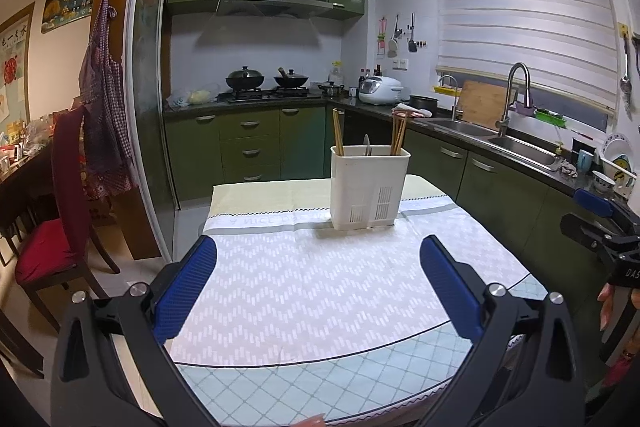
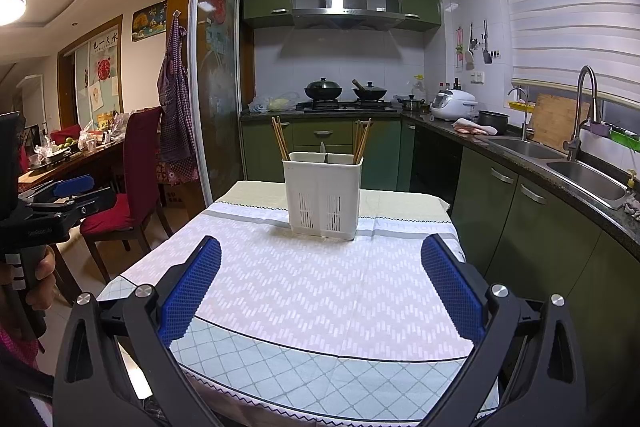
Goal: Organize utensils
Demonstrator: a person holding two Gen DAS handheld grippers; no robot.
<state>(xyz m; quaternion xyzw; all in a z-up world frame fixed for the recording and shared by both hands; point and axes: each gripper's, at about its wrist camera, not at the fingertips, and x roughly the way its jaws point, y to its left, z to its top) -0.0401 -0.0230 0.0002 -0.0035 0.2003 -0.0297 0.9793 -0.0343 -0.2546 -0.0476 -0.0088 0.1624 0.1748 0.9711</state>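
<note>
A white utensil holder (image 1: 369, 187) stands upright just above the centre of the frame in both views, on the far part of the bench (image 1: 280, 359). Two bundles of wooden chopsticks (image 1: 338, 132) rise from it, one at its left end and one at its right end (image 1: 399, 135), and a metal utensil tip (image 1: 366, 143) shows in the middle compartment; which utensil it is cannot be told. The holder rests on a white cloth with a zigzag weave (image 1: 304, 291), which lies over a pale checked cover at the lower edge of the frame.

In the left wrist view, the left tool (image 1: 318, 247) fills the bottom of the frame with its blue pads (image 1: 188, 287) spread wide apart and nothing between them, well short of the holder. The right tool (image 1: 596, 211) shows at the right edge of that view, off to the side of the bench; its jaw state cannot be read there. In the right wrist view, the right tool (image 2: 320, 249) is likewise spread wide and holds nothing, and the left tool (image 2: 70, 187) appears at the left edge.

Behind the holder, in the upper half of the frame, run green cabinets (image 1: 256, 143), a stove with two black woks (image 1: 245, 79), a white rice cooker (image 1: 379, 90), and a steel sink (image 1: 516, 143) at the right.
</note>
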